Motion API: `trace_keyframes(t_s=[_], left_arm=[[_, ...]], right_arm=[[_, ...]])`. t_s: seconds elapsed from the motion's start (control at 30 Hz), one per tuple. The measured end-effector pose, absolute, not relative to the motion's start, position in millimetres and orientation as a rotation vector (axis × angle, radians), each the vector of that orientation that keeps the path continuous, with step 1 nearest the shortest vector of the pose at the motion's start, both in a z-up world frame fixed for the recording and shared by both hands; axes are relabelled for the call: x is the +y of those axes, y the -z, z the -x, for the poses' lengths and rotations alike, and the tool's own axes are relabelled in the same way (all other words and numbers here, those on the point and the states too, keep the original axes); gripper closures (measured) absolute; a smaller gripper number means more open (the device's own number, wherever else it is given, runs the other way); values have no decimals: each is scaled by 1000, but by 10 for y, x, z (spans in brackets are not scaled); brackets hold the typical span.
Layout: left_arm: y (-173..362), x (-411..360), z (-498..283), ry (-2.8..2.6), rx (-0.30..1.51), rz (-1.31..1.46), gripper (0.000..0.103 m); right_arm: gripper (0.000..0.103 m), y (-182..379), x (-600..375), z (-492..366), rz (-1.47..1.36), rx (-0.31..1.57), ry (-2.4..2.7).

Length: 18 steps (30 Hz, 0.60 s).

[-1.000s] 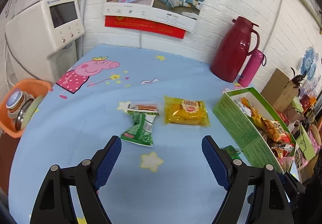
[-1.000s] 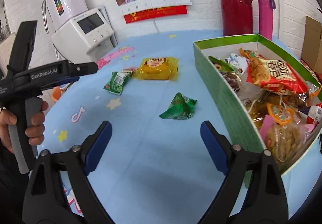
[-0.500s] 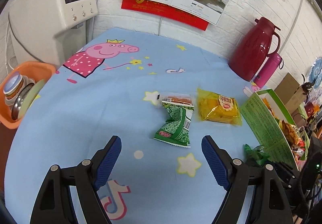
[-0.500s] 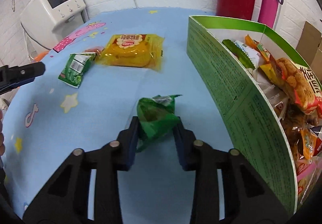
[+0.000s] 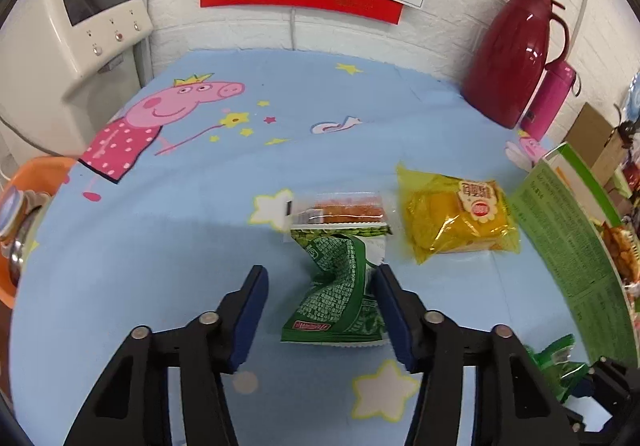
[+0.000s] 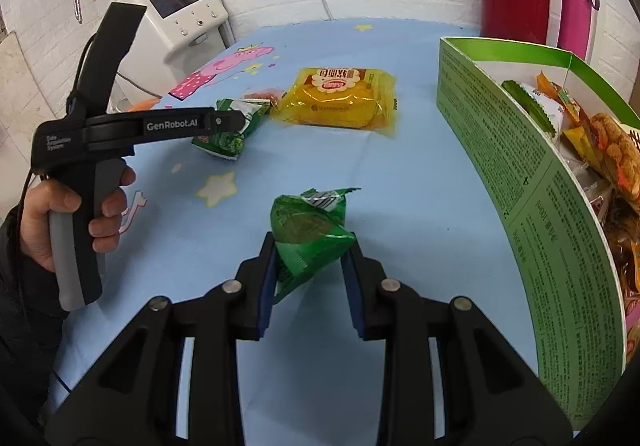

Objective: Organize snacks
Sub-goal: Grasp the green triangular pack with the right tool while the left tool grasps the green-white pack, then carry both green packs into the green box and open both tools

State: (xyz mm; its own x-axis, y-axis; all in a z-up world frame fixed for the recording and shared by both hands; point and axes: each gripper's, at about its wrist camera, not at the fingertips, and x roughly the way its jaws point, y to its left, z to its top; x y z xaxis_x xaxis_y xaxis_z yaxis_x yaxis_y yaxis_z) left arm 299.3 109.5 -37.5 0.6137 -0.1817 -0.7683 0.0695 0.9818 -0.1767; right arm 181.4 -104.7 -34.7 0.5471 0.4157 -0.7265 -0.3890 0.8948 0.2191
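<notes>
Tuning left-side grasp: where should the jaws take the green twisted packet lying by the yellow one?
Grip the green twisted packet at its pinched waist, from above along its length, as the left gripper already straddles it. The waist is narrowest, and the ends flare wide, so it probably won't slip out.

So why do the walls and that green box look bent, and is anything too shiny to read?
Left wrist view: fisheye lens bows the white brick wall; glare streaks the dark red plastic jug. Right wrist view: the green cardboard box curves; its print stays sharp.
</notes>
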Motion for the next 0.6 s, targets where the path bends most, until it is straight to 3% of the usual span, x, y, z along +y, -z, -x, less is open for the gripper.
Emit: trace_keyframes(t_s=[0.03, 0.07, 0.6], left_arm=[[376, 1095, -2992, 167, 904, 159, 72], [369, 1076, -2981, 174, 905, 159, 74], [333, 827, -2603, 170, 913, 76, 76]], right_arm=[[70, 357, -1053, -1823, -38, 874, -477], [70, 363, -1045, -1836, -43, 877, -478], [70, 312, -1057, -1771, -75, 867, -515]])
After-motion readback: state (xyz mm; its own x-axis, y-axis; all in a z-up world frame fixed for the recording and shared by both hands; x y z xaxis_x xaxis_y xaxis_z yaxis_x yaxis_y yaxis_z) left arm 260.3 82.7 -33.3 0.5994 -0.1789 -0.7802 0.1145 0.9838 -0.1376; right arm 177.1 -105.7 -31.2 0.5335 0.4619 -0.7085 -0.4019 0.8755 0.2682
